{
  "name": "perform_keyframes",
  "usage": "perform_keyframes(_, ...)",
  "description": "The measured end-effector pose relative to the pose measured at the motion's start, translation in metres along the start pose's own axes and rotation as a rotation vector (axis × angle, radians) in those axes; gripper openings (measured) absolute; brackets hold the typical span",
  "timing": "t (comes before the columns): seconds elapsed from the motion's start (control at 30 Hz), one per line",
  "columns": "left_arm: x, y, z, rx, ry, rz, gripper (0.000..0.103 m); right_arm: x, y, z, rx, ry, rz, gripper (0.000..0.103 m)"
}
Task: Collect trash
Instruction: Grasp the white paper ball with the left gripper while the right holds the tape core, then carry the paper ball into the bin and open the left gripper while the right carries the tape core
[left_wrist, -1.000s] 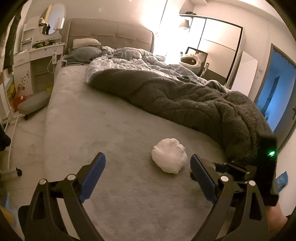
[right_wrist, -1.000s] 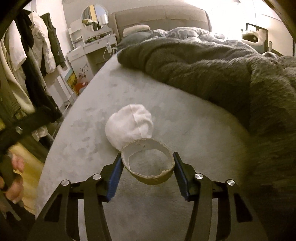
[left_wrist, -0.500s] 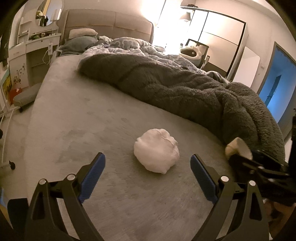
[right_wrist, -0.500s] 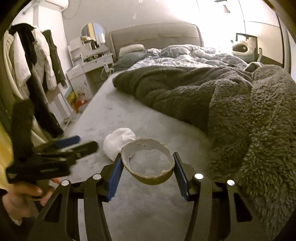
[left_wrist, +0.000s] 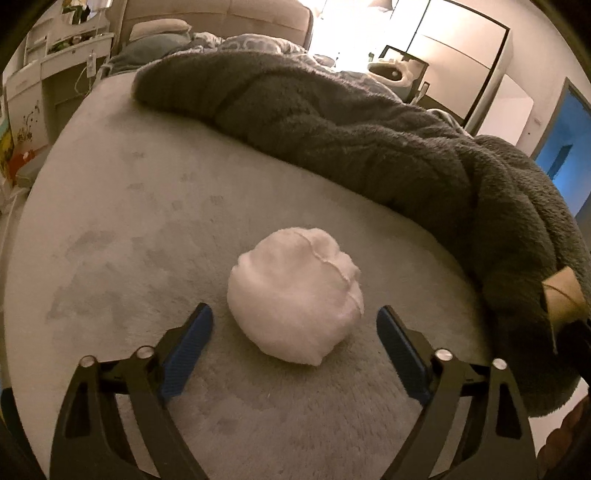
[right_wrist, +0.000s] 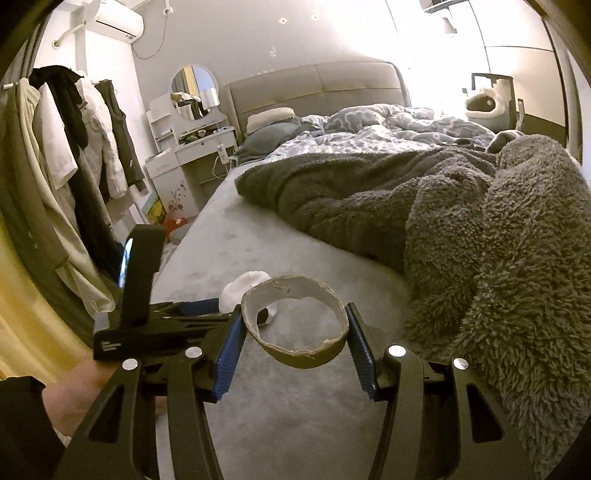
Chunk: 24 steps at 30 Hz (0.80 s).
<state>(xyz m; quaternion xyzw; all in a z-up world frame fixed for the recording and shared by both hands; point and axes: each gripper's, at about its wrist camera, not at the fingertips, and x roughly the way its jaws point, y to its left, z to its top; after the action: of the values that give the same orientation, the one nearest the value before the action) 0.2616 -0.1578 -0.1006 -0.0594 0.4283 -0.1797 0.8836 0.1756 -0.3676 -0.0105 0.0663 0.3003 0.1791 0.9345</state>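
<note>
home bedroom: unmade bed, headboard, vanity mirror, hanging clothes.

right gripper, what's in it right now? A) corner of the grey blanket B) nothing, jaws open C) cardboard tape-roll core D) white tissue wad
C: in the right wrist view the right gripper is shut on the cardboard ring, a blue pad against each side. The white tissue wad lies loose on the bed sheet, between the open fingers of the left gripper.

Bare sheet flanks the tissue wad; bunched grey blanket blocks right and behind
</note>
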Motion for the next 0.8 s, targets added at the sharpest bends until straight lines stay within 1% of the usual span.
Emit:
perform_keyframes(0.1,0.002,-0.003,0.0,0.017,0.004,0.008,0.08,-0.001,-0.002,-0.002,0.0,-0.002,0.007,0.054)
perform_keyframes(0.17,0.002,-0.004,0.0,0.018,-0.001,0.014,0.072,-0.003,-0.003,-0.004,0.003,-0.004,0.011,0.054)
perform_keyframes(0.2,0.001,-0.003,0.001,0.017,-0.005,0.014,0.071,-0.003,-0.003,-0.004,0.005,-0.005,0.013,0.054)
perform_keyframes(0.27,0.0,-0.003,0.001,0.017,-0.013,0.012,0.062,-0.003,-0.003,-0.004,0.004,-0.005,0.016,0.054)
perform_keyframes(0.3,-0.001,-0.003,0.001,0.019,-0.016,0.005,0.06,-0.003,-0.003,-0.004,0.005,-0.004,0.016,0.054)
perform_keyframes(0.37,-0.004,-0.003,0.0,0.024,-0.028,-0.005,0.05,-0.003,-0.003,-0.003,0.006,-0.004,0.017,0.054)
perform_keyframes(0.4,-0.006,-0.004,0.0,0.028,-0.032,-0.006,0.049,-0.002,-0.003,-0.003,0.006,-0.004,0.016,0.054)
perform_keyframes(0.47,-0.009,-0.005,0.0,0.039,-0.04,-0.011,0.041,-0.002,-0.003,-0.003,0.006,-0.002,0.015,0.054)
perform_keyframes(0.57,-0.017,-0.006,-0.001,0.056,-0.052,-0.015,0.039,-0.002,-0.002,-0.001,0.015,-0.003,0.015,0.054)
perform_keyframes(0.73,-0.029,-0.001,-0.007,0.06,-0.054,-0.03,0.038,0.002,0.001,0.003,0.029,0.0,0.011,0.054)
perform_keyframes(0.8,-0.035,-0.001,-0.01,0.073,-0.056,-0.023,0.038,0.005,0.003,0.003,0.032,0.005,0.007,0.054)
